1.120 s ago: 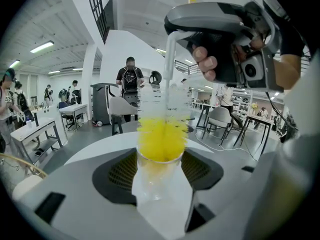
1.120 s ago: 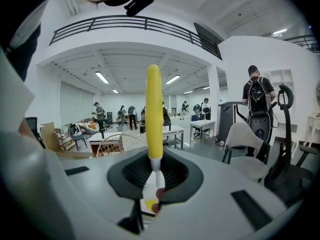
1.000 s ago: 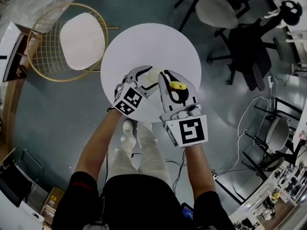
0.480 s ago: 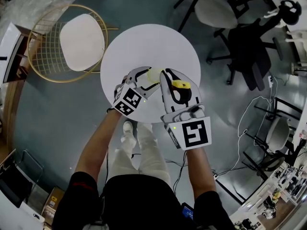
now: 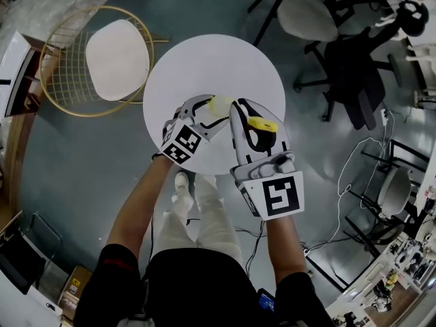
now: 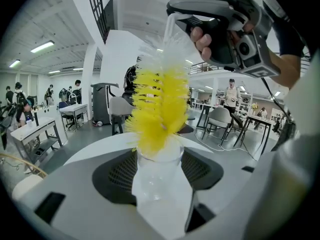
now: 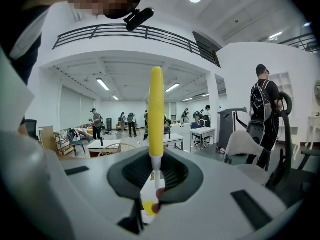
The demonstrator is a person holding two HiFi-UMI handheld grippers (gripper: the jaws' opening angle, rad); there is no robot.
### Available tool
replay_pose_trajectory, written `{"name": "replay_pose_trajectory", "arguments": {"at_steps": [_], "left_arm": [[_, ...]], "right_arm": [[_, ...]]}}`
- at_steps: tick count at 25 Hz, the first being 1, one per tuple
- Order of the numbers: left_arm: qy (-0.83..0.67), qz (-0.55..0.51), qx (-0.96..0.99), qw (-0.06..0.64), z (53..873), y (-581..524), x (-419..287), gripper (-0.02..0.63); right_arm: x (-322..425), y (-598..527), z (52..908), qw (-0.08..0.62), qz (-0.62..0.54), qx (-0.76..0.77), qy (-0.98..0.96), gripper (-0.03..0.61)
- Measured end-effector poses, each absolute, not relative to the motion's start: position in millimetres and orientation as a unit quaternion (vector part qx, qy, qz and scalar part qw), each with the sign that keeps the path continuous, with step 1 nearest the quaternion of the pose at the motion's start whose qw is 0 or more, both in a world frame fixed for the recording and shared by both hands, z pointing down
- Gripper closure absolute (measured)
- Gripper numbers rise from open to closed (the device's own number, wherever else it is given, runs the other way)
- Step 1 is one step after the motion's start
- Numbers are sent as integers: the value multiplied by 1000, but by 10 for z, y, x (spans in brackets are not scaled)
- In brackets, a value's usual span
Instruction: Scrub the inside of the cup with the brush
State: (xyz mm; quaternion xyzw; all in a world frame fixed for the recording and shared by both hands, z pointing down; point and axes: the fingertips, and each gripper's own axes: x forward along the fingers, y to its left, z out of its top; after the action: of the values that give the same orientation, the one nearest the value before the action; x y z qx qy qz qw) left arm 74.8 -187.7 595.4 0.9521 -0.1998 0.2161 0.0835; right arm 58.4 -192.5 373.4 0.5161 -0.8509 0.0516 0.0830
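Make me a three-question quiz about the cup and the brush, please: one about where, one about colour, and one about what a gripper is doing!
1. Where is the cup?
A) on a chair seat
B) between the jaws of the left hand-held gripper
C) on the floor

2. What colour are the bristles of the brush?
A) yellow
B) blue
C) red

3. What is the right hand-held gripper doing?
A) standing open and empty
B) gripping the brush
C) lying flat on the table

Answers:
1 B: the left gripper view shows the clear cup clamped between its jaws.
2 A: yellow bristles stick up at the cup's mouth.
3 B: the right gripper view shows its jaws shut on the thin white stem below the yellow handle.
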Motion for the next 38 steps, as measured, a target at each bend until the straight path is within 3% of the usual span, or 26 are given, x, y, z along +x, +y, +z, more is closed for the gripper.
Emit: {"name": "replay_pose_trajectory", "arguments": {"at_steps": [21, 26, 38], "left_arm": [[-195, 201, 954, 109, 5908, -1885, 763, 321], [-193, 198, 955, 111, 5895, -1872, 781, 249], [-195, 216, 951, 104, 5871, -1845, 739, 249]], "right_arm": [[618, -1909, 3761, 74, 62, 513, -853, 531], [625, -1910, 3759, 73, 63, 512, -854, 531], [655, -1880, 3691, 69, 60, 515, -852, 531]]}}
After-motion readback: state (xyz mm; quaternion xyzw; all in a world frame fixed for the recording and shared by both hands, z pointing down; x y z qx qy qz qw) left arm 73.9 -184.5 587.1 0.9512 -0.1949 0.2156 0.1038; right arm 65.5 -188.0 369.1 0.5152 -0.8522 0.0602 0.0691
